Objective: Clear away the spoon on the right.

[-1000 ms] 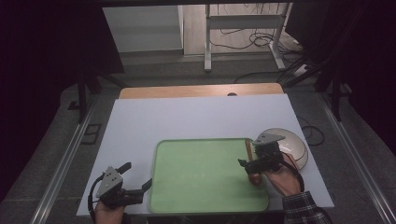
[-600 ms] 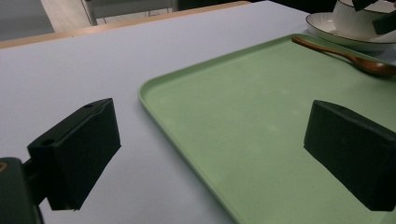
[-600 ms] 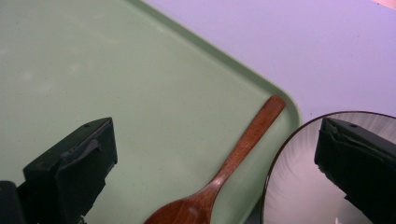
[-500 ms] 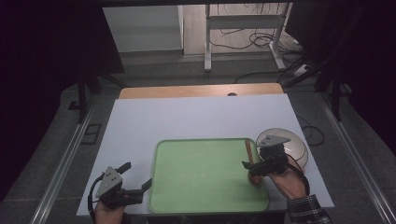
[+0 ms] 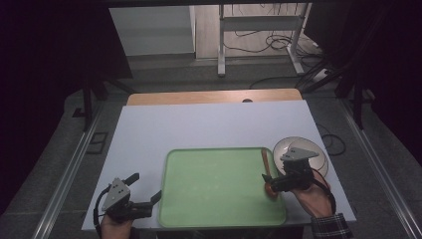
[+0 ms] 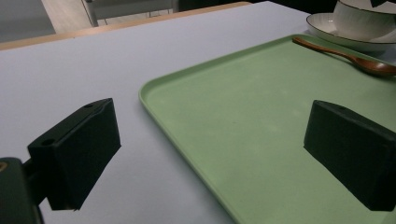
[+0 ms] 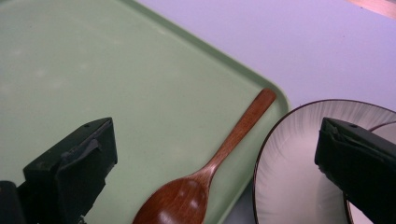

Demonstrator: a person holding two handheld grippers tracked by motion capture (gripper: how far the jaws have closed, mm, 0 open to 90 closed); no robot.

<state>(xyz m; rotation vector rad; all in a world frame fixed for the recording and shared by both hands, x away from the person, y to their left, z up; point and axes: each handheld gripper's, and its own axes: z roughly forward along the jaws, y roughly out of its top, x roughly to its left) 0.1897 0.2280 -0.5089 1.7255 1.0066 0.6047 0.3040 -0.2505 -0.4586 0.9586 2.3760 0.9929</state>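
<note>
Black jaws of the left gripper (image 5: 148, 200) stood wide apart and empty, straddling the near-left edge of the green tray (image 5: 219, 186). Across the tray, the right gripper (image 5: 272, 179) hovered with jaws equally spread and empty, directly above the wooden spoon (image 7: 212, 166). That spoon lay along the tray's right rim, bowl nearest the person, handle pointing away. Just beside it sat a white plate (image 7: 289, 172) carrying a bowl (image 6: 369, 16). Judged step: approaching the spoon. The next move would call for lowering, then closing across the neck.
</note>
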